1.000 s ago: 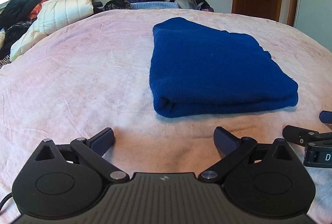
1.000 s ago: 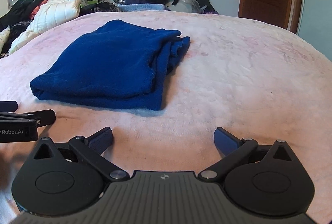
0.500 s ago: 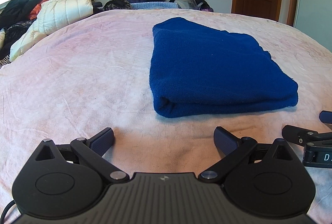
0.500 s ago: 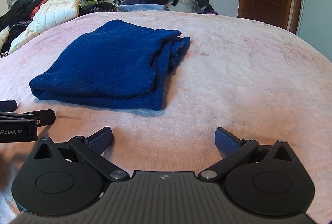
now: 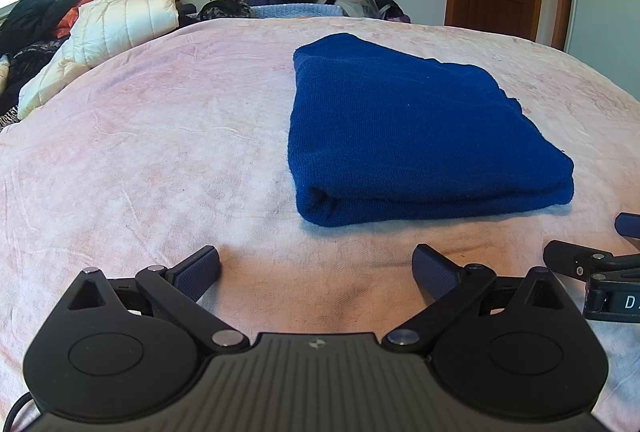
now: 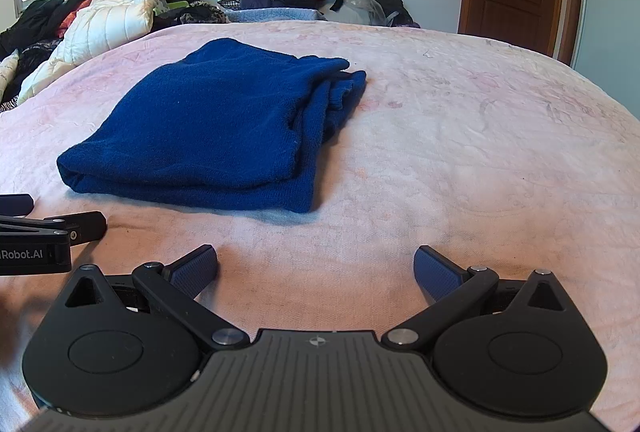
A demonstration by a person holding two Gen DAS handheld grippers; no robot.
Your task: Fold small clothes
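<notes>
At centre frame of the left wrist view, the folded blue garment [image 5: 416, 139] lies on the pink bedspread [image 5: 140, 151]; left gripper [image 5: 316, 272] and right gripper [image 6: 316, 272] sit below it, jaws spread wide, gripping nothing.

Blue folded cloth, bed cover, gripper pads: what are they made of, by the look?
Blue cloth: looks like soft knit or fleece, matte, with a fuzzy nap and thick rounded folds. Bed cover: thin woven pink fabric, creased, faintly patterned. Pads on the left hand-held gripper: probably textured blue rubber, judging by the fine grid.
</notes>
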